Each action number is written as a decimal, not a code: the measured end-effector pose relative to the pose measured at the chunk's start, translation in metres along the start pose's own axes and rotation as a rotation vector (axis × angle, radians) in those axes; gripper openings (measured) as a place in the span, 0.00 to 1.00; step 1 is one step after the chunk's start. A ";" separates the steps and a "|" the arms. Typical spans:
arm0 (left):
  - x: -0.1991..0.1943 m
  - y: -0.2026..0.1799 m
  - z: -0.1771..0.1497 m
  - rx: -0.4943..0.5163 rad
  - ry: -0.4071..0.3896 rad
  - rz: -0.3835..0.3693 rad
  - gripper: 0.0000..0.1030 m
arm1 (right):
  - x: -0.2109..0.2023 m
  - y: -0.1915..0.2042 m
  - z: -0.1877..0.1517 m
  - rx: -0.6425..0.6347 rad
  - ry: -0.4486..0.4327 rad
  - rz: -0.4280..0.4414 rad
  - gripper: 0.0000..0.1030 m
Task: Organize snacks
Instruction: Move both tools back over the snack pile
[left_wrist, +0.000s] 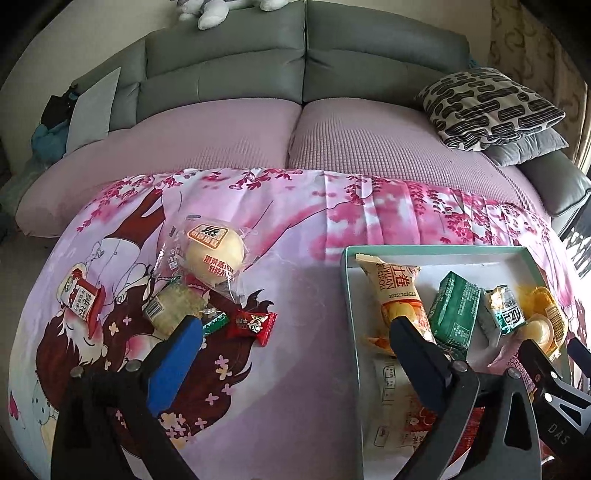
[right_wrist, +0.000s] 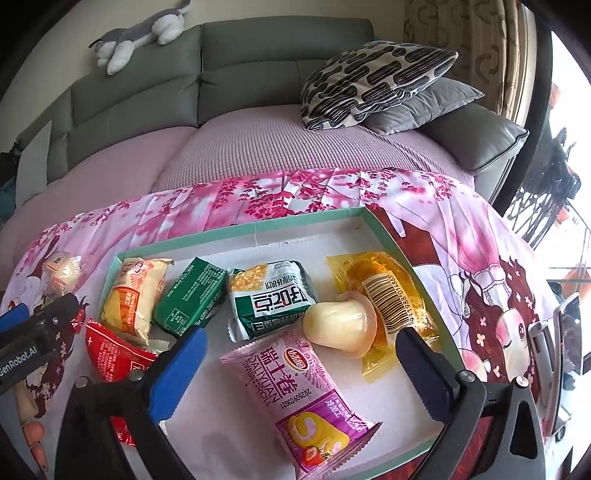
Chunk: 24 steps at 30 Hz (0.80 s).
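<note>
A shallow green-rimmed box (right_wrist: 255, 227) lies on a pink cartoon-print cloth and holds several snack packs. In the right wrist view a pink Swiss-roll pack (right_wrist: 295, 398) lies flat between the wide-apart fingers of my right gripper (right_wrist: 301, 341), whose pads are clear of it. Beyond it sit a pale jelly cup (right_wrist: 340, 325), a yellow pack (right_wrist: 384, 291), a green-white pack (right_wrist: 269, 295), a green bar (right_wrist: 192, 295) and an orange roll pack (right_wrist: 133, 295). My left gripper (left_wrist: 295, 325) is open over bare cloth. Left of it lie a bun pack (left_wrist: 214, 254), a red candy (left_wrist: 255, 323) and a red-white pack (left_wrist: 83, 295).
A rice-cracker pack (left_wrist: 173, 302) lies by the left blue finger. A red pack (right_wrist: 114, 350) leans over the box's left edge. Behind the cloth is a sofa with a patterned pillow (right_wrist: 369, 81) and a plush toy (right_wrist: 140, 33). A phone on a stand (right_wrist: 565, 332) is at the right.
</note>
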<state>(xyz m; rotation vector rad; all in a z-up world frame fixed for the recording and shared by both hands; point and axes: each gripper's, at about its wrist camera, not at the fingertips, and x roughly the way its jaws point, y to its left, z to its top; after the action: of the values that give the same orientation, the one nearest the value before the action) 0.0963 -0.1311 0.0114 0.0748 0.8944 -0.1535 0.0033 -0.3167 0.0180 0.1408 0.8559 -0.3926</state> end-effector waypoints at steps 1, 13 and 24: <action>0.000 0.001 0.000 -0.002 0.000 -0.001 0.98 | 0.000 0.001 0.000 -0.003 0.000 0.001 1.00; -0.004 0.015 0.002 -0.018 0.000 -0.014 0.98 | -0.008 0.016 0.002 -0.022 -0.020 -0.004 1.00; -0.016 0.056 0.005 -0.047 -0.015 0.008 0.98 | -0.032 0.047 0.009 -0.045 -0.112 0.048 1.00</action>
<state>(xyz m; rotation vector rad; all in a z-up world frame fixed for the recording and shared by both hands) 0.0995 -0.0746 0.0270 0.0332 0.8820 -0.1251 0.0094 -0.2671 0.0468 0.0961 0.7487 -0.3330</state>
